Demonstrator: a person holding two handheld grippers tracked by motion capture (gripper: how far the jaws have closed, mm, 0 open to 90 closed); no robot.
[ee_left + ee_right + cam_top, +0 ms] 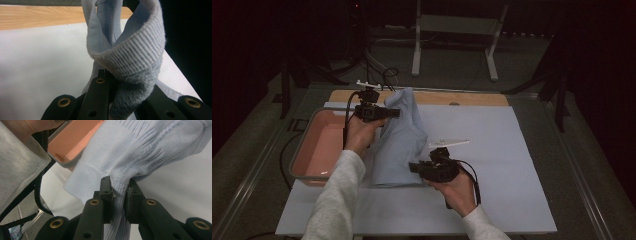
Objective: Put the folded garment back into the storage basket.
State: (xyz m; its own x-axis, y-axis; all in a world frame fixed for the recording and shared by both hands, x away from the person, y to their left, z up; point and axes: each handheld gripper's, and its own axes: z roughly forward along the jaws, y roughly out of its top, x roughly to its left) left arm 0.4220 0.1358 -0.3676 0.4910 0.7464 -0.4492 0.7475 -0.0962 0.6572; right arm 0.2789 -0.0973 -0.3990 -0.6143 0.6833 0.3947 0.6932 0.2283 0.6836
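Observation:
A light blue knitted garment hangs between both hands above the white sheet. My left gripper is shut on its upper ribbed edge, near the table's far side. In the left gripper view the ribbed band loops up out of the black jaws. My right gripper is shut on the garment's lower right side, closer to the person. A bunched ribbed fold sits pinched between the right gripper's two pads. The garment's bottom hem rests on the sheet.
A pink tray with a grey rim stands at the left, beside the left forearm. A strip of wooden board shows beyond the sheet's far edge. A metal stand and cables lie on the floor behind the table.

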